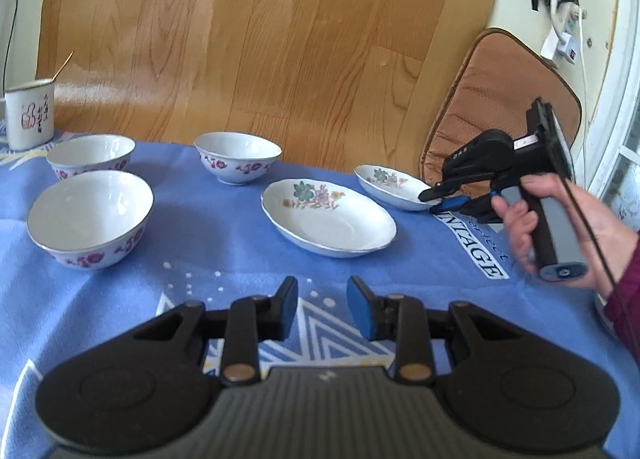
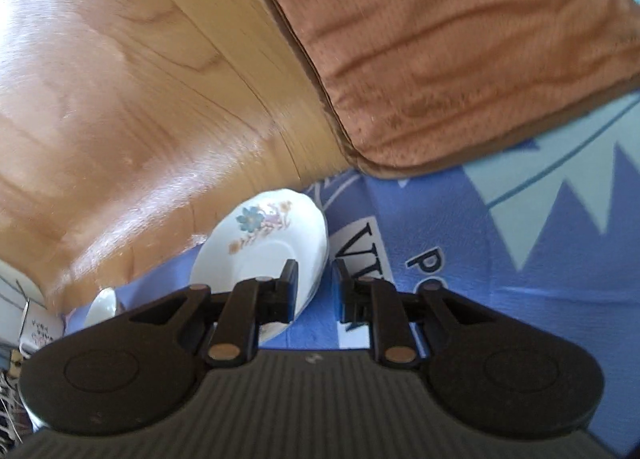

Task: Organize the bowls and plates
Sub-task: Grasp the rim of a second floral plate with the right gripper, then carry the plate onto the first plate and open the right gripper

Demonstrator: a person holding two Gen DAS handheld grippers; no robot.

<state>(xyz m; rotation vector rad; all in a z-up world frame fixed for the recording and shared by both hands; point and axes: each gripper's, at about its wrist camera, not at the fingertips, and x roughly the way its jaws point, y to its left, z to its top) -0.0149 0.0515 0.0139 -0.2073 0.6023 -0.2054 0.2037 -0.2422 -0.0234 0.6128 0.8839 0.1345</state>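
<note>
Far plate: small white oval porcelain plate with a blue and pink flower print (image 1: 390, 185), at the right end of the table's far edge, long axis running along that edge, flowers toward the far side.
Right gripper: black two-finger tool with blue pads (image 1: 436, 199), carried in a hand (image 1: 560, 227), clamped on the far plate's right rim, one finger above and one below; in the right wrist view the rim sits between the fingers (image 2: 316, 279).
Near plate: larger white oval plate of the same floral pattern (image 1: 328, 217), flat, just left of the far plate and apart from it, long axis slanting from far left to near right.
Bowls: three white porcelain bowls with purple flowers outside, upright, toward the left end; one at the far edge (image 1: 238, 157), one further left (image 1: 91, 155), the largest-looking nearer (image 1: 90, 219).
Left gripper: black, blue pads (image 1: 322, 309), jaws a little apart, nothing between, over the near middle of the table.
Surface: blue tablecloth with white zigzags and dots (image 1: 208, 243).
Writing: black capitals ending "NTAGE" on a white band (image 1: 480, 255), near the right edge.
Mug: white enamel mug with red and black characters, unreadable (image 1: 30, 115), far left corner.
Room: glossy wooden plank floor (image 1: 240, 39); brown mesh cushion (image 1: 500, 99) beyond the right end; white power strip on the wall (image 1: 560, 43).
</note>
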